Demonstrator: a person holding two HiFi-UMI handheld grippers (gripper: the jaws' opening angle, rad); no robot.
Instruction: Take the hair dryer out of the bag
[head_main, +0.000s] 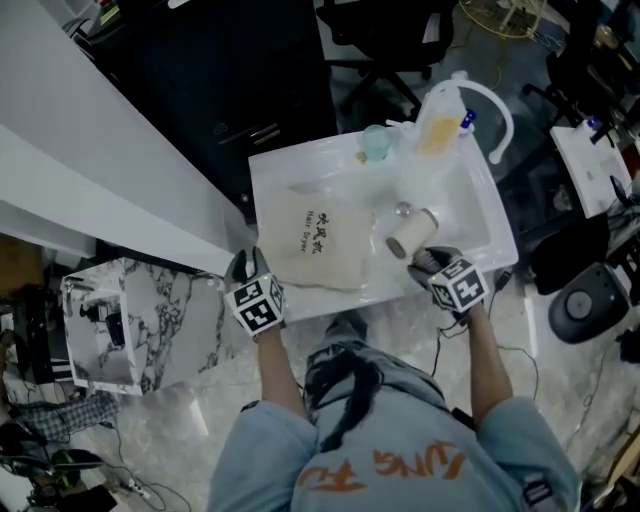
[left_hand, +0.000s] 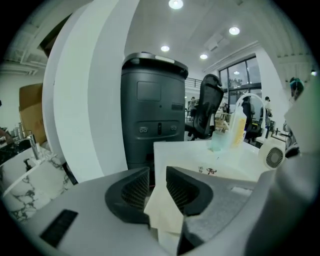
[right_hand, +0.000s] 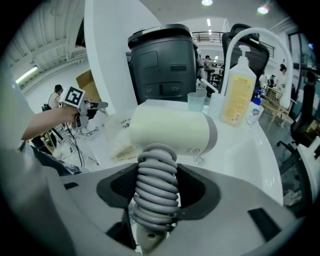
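Head view overhead, gripper views low, close, sharing bag (head_main: 320, 240)

**White counter (head_main: 478, 215) and its load**

Glossy white with a raised rim, seen from above in the head view. Carries a cream bag (head_main: 315, 240) on the near left part, lying flat with the dark print facing up and the near edge reaching towards the near rim. Holds a pale green cup (head_main: 376, 143) upright at the far edge, about the middle. Just right of that, bears a clear pump bottle (head_main: 440, 125) of yellow liquid, upright, with a small blue-capped bottle (head_main: 467, 120) just beside it. Sprouts a white arched pipe (head_main: 497, 112) at the far right corner. Shows a small ring (right_hand: 199, 160) on the bare surface right of the bag.
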